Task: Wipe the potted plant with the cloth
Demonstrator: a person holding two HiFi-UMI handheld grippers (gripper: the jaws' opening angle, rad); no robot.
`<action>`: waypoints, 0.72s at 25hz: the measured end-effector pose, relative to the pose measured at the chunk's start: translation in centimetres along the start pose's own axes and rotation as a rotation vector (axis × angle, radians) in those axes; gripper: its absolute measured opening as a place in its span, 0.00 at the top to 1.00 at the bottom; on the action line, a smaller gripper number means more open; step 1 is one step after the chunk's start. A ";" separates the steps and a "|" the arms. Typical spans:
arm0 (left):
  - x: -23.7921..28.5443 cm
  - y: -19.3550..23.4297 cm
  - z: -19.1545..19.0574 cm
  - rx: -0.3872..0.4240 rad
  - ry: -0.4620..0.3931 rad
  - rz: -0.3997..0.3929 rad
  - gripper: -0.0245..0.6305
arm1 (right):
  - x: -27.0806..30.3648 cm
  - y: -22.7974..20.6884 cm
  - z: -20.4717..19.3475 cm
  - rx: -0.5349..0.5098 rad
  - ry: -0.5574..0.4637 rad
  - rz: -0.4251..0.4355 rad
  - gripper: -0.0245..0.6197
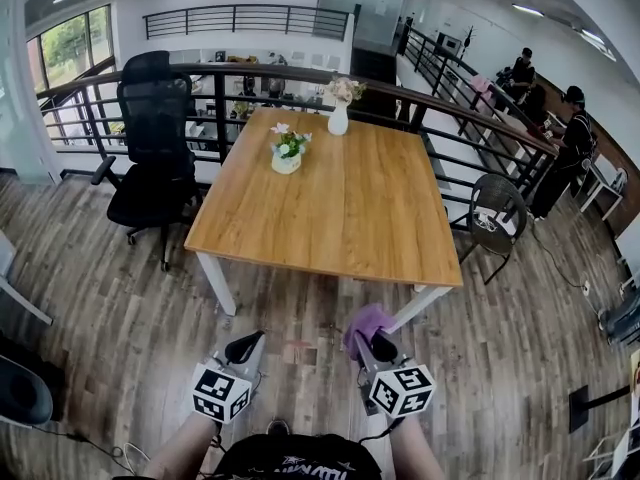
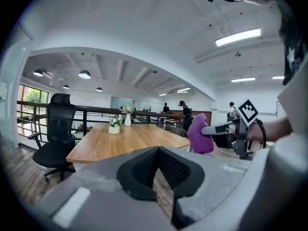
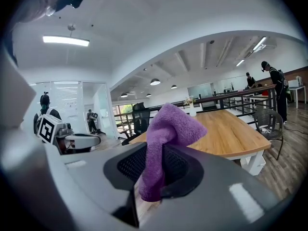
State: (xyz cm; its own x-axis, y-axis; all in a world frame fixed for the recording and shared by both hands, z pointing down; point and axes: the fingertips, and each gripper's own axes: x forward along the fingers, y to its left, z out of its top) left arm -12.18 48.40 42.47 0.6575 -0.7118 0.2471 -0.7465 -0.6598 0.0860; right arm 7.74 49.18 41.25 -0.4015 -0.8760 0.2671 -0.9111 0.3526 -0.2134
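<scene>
- On the far half of the wooden table, left of its middle, stands the potted plant, a small white pot with flowers.
- A white vase with flowers stands behind it at the table's back edge.
- Both grippers are over the plank floor, short of the table's near edge and well apart from the plant.
- The right gripper has its jaws clamped on a purple cloth, which bunches up above the pads.
- The left gripper has its jaws pressed together with nothing between them.
- A black office chair stands off the table's left side, against the railing.
</scene>
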 end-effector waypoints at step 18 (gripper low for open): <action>4.7 7.6 -0.1 -0.051 0.029 0.099 0.96 | 7.6 -4.3 -0.6 0.037 0.039 -0.006 0.83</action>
State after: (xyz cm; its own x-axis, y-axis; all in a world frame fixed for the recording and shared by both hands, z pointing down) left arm -14.73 40.09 44.43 0.5780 -0.7649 0.2842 -0.8122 -0.5731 0.1090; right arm 8.51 41.18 44.79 -0.3998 -0.8644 0.3049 -0.9098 0.3339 -0.2465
